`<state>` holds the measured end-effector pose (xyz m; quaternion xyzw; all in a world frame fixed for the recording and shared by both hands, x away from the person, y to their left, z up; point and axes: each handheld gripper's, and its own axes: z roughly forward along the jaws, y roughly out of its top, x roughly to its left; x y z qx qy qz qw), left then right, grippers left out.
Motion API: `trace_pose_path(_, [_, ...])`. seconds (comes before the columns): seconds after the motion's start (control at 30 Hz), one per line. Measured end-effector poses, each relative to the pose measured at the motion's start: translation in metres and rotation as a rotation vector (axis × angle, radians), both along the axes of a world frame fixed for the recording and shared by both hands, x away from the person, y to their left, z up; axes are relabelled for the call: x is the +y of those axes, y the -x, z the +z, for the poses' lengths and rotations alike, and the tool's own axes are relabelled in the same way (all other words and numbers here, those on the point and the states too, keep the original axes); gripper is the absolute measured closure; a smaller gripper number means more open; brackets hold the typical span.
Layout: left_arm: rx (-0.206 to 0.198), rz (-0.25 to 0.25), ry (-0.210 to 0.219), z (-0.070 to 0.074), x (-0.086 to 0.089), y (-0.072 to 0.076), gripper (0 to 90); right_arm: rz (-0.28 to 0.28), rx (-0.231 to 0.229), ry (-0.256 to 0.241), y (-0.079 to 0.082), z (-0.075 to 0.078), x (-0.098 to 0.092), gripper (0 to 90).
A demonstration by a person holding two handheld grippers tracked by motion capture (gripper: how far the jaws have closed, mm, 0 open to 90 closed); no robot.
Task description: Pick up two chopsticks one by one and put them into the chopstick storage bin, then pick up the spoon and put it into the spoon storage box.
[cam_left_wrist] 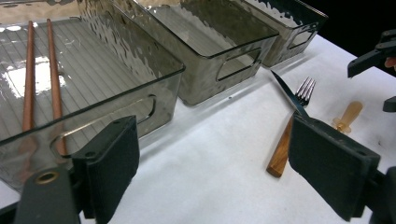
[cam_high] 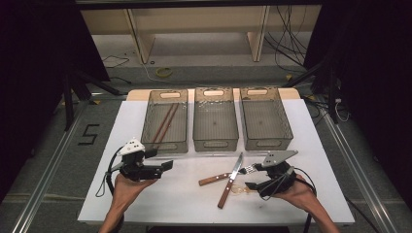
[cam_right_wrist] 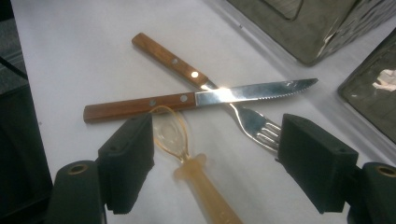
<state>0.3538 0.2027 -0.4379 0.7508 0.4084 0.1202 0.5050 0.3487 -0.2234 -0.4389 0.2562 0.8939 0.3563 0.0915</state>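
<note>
A wooden-handled knife [cam_high: 231,180] lies across a wooden-handled fork [cam_high: 216,179] on the white table [cam_high: 170,199], front right of centre. Beside them rests a translucent amber spoon [cam_high: 238,190]. My right gripper [cam_high: 249,177] stands open just right of this cutlery; in the right gripper view the spoon [cam_right_wrist: 187,151] lies between the jaws, with the knife [cam_right_wrist: 210,98] and fork [cam_right_wrist: 170,60] just beyond. My left gripper [cam_high: 160,159] is open at the front left, near the left bin [cam_high: 164,146]. Two brown chopsticks [cam_high: 165,124] lie in that bin.
Three clear grey bins stand in a row at the back: the left one, a middle bin [cam_high: 215,144] and a right bin [cam_high: 269,142]. Bare table surface lies between the two grippers. Cables and dark stands surround the table.
</note>
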Motion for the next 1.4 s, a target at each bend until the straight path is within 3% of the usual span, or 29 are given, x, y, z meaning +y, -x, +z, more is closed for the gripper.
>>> trace_pose_path(0.37, [0.001, -0.003, 0.040, -0.008, 0.001, 0.013, 15.9, 0.027, 0.012, 0.071, -0.002, -0.003, 0.007, 28.1])
trace_pose_path(0.83, [-0.010, 0.018, 0.040, -0.011, 0.001, 0.024, 16.1, 0.044, 0.022, 0.119, -0.005, -0.007, 0.012, 28.6])
trace_pose_path(1.03, [-0.013, 0.013, 0.027, -0.011, -0.001, 0.027, 16.1, 0.064, 0.028, 0.172, -0.006, -0.010, 0.016, 29.3])
trace_pose_path(1.4, [-0.032, 0.012, 0.035, -0.010, -0.002, 0.033, 16.0, 0.137, 0.050, 0.271, -0.011, -0.013, 0.025, 38.8])
